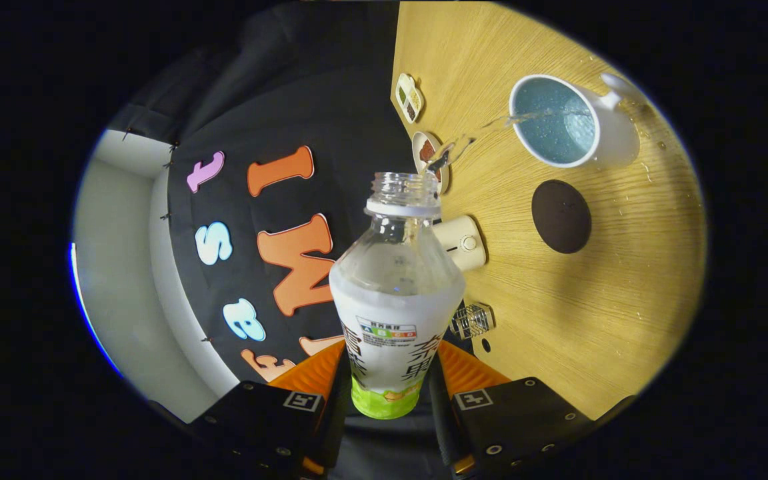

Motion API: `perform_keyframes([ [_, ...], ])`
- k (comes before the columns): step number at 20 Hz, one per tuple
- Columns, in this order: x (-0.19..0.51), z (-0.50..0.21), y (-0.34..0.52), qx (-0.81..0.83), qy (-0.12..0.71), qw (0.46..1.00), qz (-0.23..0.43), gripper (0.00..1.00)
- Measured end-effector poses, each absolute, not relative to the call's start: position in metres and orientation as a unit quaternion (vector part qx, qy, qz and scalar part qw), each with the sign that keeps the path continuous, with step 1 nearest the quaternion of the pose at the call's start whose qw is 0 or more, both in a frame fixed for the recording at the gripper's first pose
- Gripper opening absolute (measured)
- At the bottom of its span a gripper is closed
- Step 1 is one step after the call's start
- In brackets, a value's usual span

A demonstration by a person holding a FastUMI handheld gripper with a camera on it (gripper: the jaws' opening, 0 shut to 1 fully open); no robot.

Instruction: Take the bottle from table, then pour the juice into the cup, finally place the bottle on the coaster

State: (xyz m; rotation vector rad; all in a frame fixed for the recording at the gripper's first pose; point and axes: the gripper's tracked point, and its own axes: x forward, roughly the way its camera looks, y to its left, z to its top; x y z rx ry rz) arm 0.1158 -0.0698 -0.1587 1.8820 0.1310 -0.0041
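Gripper [387, 387] fingers clamp the tilted, uncapped bottle [394, 293]; a thin stream arcs toward two o'clock into the cup [561, 120]. Pouring underway; the coaster [561, 217], beside the cup, awaits the bottle.

Surface [557, 300]: light wood-grain top, grain lines running along its length, evenly lit with a soft shadow patch in the middle. Scattered droplets on the wood at its far side. Booth wall [291, 120]: black cloth, hanging in folds, meeting the edge of the surface. Cloth pinned by small clips along its border to a pale grey-white panel [124, 267] beside it. Panel plain, smooth, brighter toward its upper part.
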Motion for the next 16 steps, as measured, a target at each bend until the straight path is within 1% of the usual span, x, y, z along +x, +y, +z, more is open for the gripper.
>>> perform_keyframes([
  [10, 0.115, -0.156, -0.074, 0.823, 0.052, 0.566, -0.008, 0.58],
  [16, 0.117, -0.156, -0.079, 0.839, 0.046, 0.542, -0.014, 0.58],
])
